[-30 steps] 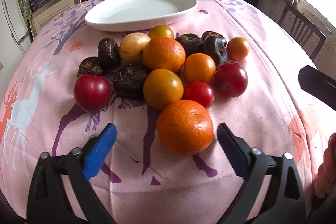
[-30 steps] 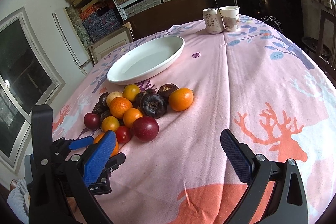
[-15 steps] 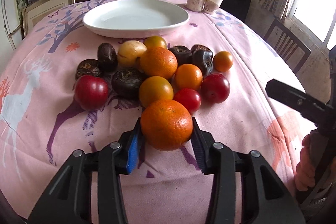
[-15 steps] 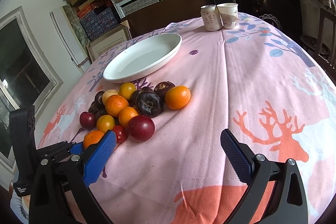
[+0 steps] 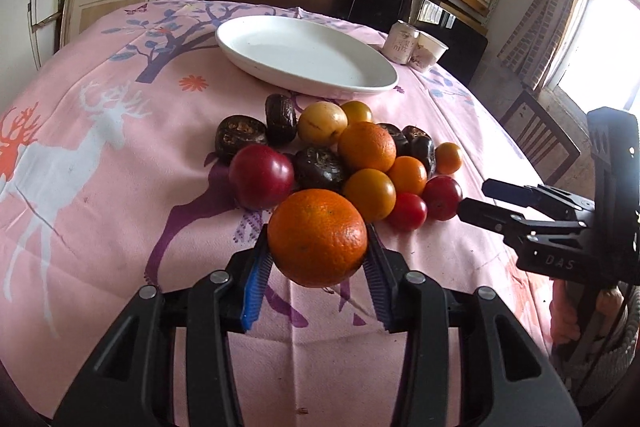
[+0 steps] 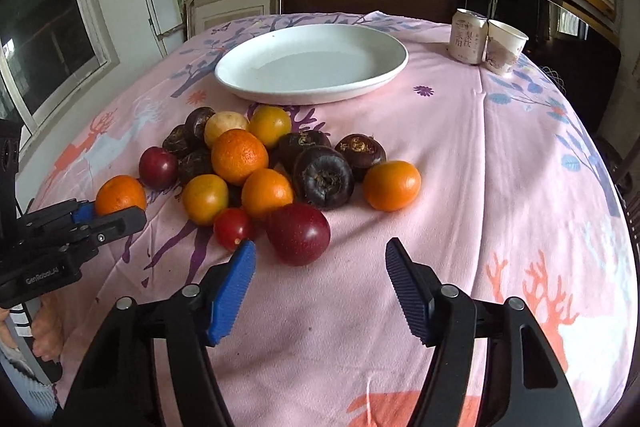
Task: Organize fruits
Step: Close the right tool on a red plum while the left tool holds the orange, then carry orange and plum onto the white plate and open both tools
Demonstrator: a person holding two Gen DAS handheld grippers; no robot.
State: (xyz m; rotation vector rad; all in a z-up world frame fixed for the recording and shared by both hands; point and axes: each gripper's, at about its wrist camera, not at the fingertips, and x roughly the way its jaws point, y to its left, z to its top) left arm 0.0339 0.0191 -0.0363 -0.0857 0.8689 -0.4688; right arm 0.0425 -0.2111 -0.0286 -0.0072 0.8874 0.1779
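L tongs (image 5: 318, 267): as both pads pinch its sides, the big orange (image 5: 317, 237) sits clamped, apparently lifted off the counter (image 5: 100, 187), prob. bound for the plate.
R tongs (image 6: 318, 281): spread wide, holding nothing; red plum (image 6: 298, 234) just ahead at 12, likely next pick.
Fruit pile (image 5: 344, 155): 12 o'clock, w/ smooth plums, dimpled citrus, wrinkled dark fruit.
Plate (image 5: 380, 83): far 12, white, glossy, shallow, bare.

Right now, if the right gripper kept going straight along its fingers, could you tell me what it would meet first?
Most likely the dark red plum, which lies just ahead of the open right gripper, slightly left of centre; depth is hard to judge.
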